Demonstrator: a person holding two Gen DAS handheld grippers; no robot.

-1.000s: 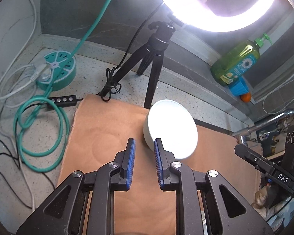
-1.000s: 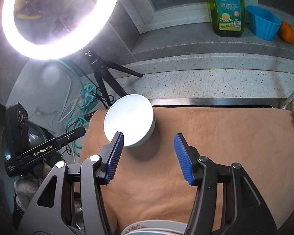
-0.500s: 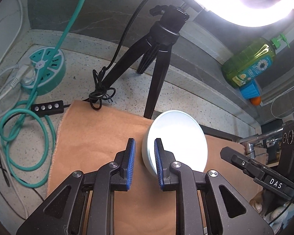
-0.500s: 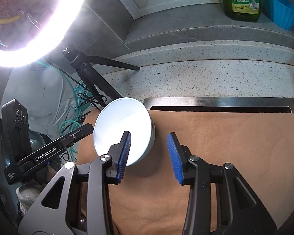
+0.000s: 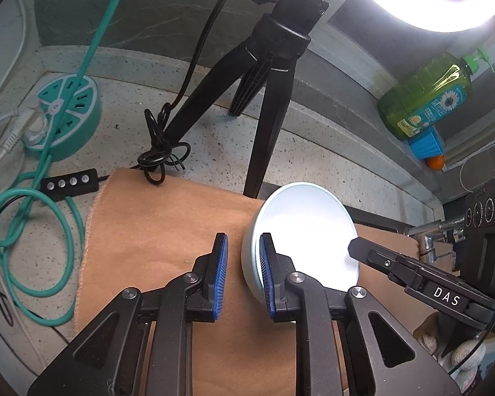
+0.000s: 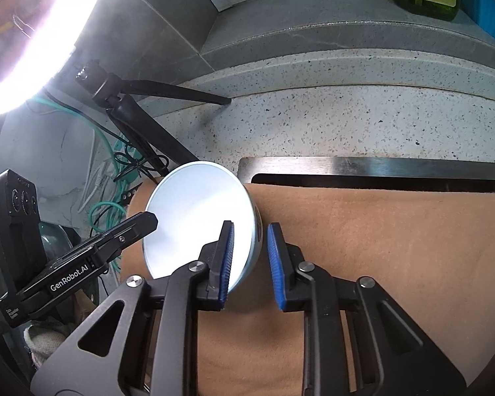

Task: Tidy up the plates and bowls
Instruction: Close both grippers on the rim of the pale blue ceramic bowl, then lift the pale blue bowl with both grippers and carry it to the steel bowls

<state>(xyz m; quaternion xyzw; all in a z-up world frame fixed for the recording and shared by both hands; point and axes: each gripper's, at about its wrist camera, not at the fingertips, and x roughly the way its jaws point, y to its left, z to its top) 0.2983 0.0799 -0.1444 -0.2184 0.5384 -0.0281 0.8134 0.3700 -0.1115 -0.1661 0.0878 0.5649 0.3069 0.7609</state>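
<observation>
A pale blue-white bowl (image 5: 303, 231) stands on a tan cloth (image 5: 155, 224). In the left wrist view my left gripper (image 5: 244, 274) straddles the bowl's left rim, one blue pad inside and one outside, with a small gap left. In the right wrist view the bowl (image 6: 194, 217) sits left of centre and my right gripper (image 6: 249, 264) straddles its right rim the same way, narrowly open. Neither pair of pads is visibly pressed on the rim.
A black tripod (image 5: 267, 76) with a ring light stands just behind the bowl. A teal power hub (image 5: 66, 115) and cables lie at left. A green soap bottle (image 5: 425, 99) is on the back ledge. A sink slot (image 6: 373, 178) runs behind the cloth.
Both grippers moved forward and down onto the bowl's opposite rims. The right gripper narrowed a great deal; the left kept about the same narrow gap.
</observation>
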